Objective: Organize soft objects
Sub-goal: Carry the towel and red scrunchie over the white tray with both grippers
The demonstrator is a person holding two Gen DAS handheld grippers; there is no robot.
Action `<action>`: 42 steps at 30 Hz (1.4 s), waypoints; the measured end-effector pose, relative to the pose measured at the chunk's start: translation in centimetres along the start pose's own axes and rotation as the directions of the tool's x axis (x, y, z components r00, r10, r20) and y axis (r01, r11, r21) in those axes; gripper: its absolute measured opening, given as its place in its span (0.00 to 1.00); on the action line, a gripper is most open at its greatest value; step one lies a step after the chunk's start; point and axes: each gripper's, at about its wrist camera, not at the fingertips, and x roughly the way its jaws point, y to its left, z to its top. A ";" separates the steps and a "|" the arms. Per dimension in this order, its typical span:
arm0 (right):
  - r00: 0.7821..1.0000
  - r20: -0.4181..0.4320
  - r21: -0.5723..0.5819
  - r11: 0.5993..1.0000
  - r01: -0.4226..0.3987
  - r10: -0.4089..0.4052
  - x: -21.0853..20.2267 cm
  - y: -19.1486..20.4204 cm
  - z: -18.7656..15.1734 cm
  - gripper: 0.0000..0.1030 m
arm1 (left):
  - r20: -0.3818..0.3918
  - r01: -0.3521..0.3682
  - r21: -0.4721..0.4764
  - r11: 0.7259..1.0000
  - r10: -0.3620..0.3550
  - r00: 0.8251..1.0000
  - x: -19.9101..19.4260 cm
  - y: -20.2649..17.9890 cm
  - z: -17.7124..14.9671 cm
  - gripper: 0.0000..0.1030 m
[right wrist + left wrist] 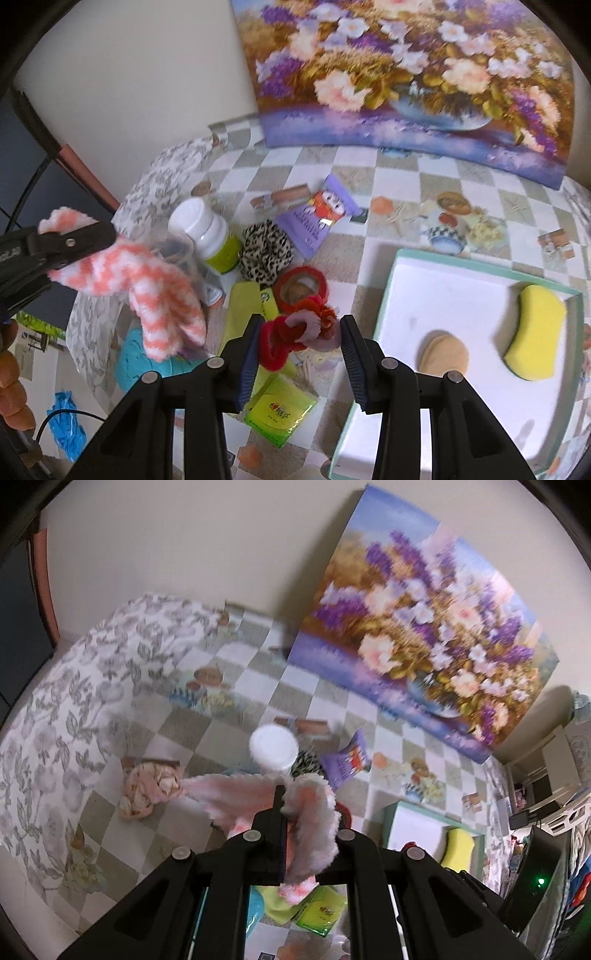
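Observation:
My left gripper [286, 805] is shut on a fluffy pink-and-white striped sock [314, 830] and holds it above the table; it also shows in the right wrist view [147, 291], hanging from the left gripper [66, 236]. My right gripper [299, 332] is open around a red and pink scrunchie pile [291, 336] on the table, not touching it. A white tray with a green rim [399, 258] at the right holds a yellow sponge [535, 336] and a beige round pad [443, 354]. A leopard scrunchie [264, 253] lies behind.
A white-capped bottle [207, 232], purple packet [321, 218], red tape roll [301, 286], yellow cloth [243, 306], green tissue pack [280, 410] and teal object [136, 362] crowd the checkered table. A floral painting [406, 74] leans on the wall. A peach cloth [147, 786] lies left.

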 end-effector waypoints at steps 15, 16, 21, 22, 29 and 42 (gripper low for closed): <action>0.995 0.093 0.028 0.999 0.029 -0.031 -4.0 -1.7 0.7 0.43 | 0.122 0.070 0.048 0.996 -0.075 0.990 -5.1 -2.2 0.0 0.10; 0.995 0.096 0.034 0.999 0.032 -0.035 -4.2 -1.9 0.7 0.43 | 0.124 0.076 0.053 0.996 -0.082 0.989 -5.3 -2.5 -0.1 0.10; 0.991 0.100 0.066 0.995 0.080 -0.087 -4.9 -3.6 0.7 0.43 | 0.128 0.108 0.086 0.990 -0.118 0.985 -5.9 -3.9 -0.3 0.10; 0.991 0.102 0.072 0.994 0.085 -0.092 -5.0 -3.9 0.7 0.43 | 0.129 0.115 0.096 0.989 -0.127 0.983 -6.1 -4.4 -0.4 0.10; 0.978 0.134 0.152 0.979 0.137 -0.158 -7.3 -7.6 0.1 0.43 | 0.128 0.147 0.159 0.976 -0.168 0.977 -6.9 -7.7 -1.2 0.10; 0.935 0.124 0.310 0.908 0.283 -0.333 -10.8 -15.8 -2.3 0.43 | 0.006 0.248 0.376 0.893 -0.270 0.963 -6.1 -18.1 -5.1 0.10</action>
